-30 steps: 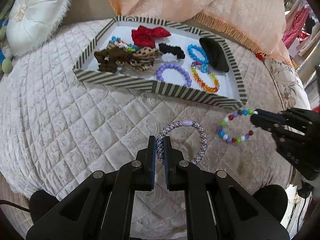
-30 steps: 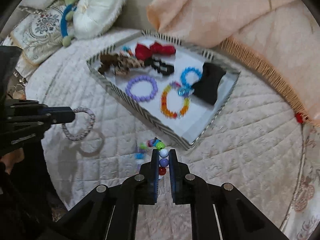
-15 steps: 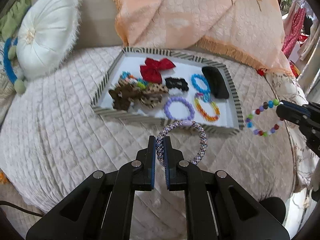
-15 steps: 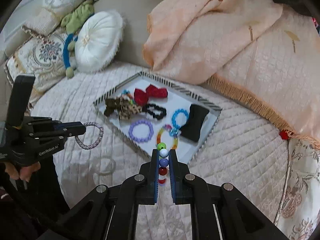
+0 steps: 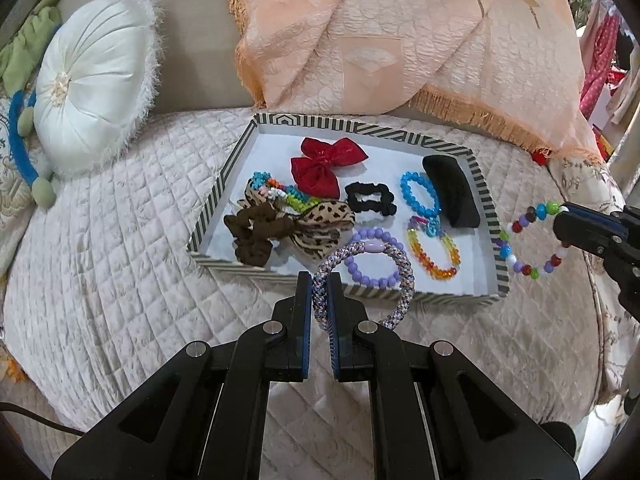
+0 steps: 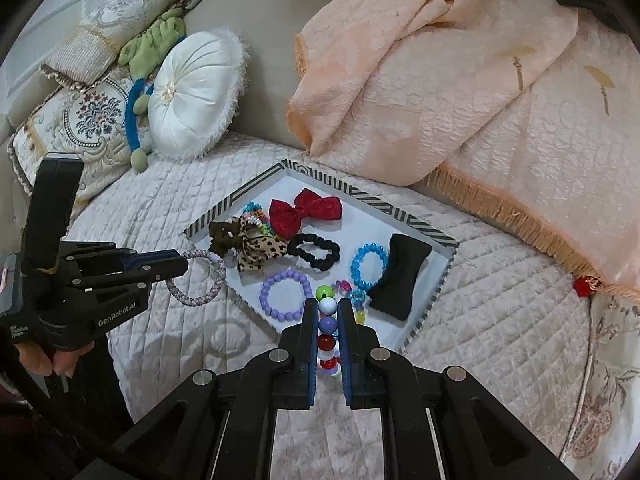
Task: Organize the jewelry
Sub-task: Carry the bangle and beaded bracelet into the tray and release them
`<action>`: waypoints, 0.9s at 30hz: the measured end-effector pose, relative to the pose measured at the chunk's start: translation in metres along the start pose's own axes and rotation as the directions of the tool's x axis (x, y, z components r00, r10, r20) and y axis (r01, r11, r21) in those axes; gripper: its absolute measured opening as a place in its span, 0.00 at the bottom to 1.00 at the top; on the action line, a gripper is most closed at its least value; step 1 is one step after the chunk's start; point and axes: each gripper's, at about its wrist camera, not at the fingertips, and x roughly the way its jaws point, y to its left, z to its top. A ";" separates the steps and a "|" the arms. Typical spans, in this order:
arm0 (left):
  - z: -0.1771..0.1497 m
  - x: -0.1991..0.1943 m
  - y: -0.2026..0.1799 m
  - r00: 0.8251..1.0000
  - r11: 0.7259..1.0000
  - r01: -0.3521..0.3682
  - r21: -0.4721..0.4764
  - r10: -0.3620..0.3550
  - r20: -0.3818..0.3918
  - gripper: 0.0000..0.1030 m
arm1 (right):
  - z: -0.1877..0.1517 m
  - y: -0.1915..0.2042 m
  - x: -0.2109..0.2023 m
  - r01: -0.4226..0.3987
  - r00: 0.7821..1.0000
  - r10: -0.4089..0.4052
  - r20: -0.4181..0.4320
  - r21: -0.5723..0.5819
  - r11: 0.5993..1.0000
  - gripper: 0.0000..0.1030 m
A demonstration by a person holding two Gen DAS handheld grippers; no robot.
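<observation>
My left gripper [image 5: 319, 280] is shut on a braided lilac-and-grey rope bracelet [image 5: 400, 276], held in the air over the near rim of the striped tray [image 5: 224, 184]. My right gripper [image 6: 328, 305] is shut on a multicoloured bead bracelet [image 6: 327, 326], edge-on between its pads, above the tray's near edge. From the left wrist view that bead bracelet [image 5: 530, 242] hangs just right of the tray. The tray holds a red bow [image 5: 326, 164], a purple bead bracelet [image 5: 370, 258], an orange-yellow bead bracelet [image 5: 434, 252], a blue bead bracelet [image 5: 418, 196], black and brown scrunchies and a leopard bow.
The tray lies on a quilted cream bedspread [image 5: 120, 280]. A peach fringed blanket [image 5: 380, 40] is heaped behind it. A round white cushion [image 5: 88, 96] and patterned pillows [image 6: 80, 120] sit at the back left. A hand [image 6: 48, 358] grips the left tool.
Both grippers have risen off the bedspread with their bracelets and drawn back, so the tray now sits lower and farther in both views. Neither grip has altered.
</observation>
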 end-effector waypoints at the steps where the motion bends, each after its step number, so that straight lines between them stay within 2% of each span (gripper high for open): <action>1: 0.002 0.003 0.000 1.000 1.000 0.003 -0.001 -0.003 -0.002 0.06 | 0.003 -0.001 0.005 -0.002 1.000 0.002 -0.003 0.004 1.000 0.08; 11: 0.025 0.052 -0.001 0.995 0.997 0.065 -0.037 -0.068 -0.077 0.06 | 0.041 -0.017 0.076 -0.040 0.999 0.042 -0.028 0.066 0.997 0.08; 19: 0.031 0.091 -0.001 0.991 0.998 0.045 -0.047 -0.051 -0.123 0.06 | 0.070 -0.045 0.143 -0.065 0.997 0.072 -0.034 0.162 0.985 0.08; 27: 0.033 0.110 -0.004 0.990 0.999 0.021 -0.032 -0.025 -0.136 0.06 | 0.079 -0.082 0.198 0.019 0.996 0.006 -0.093 0.258 0.966 0.08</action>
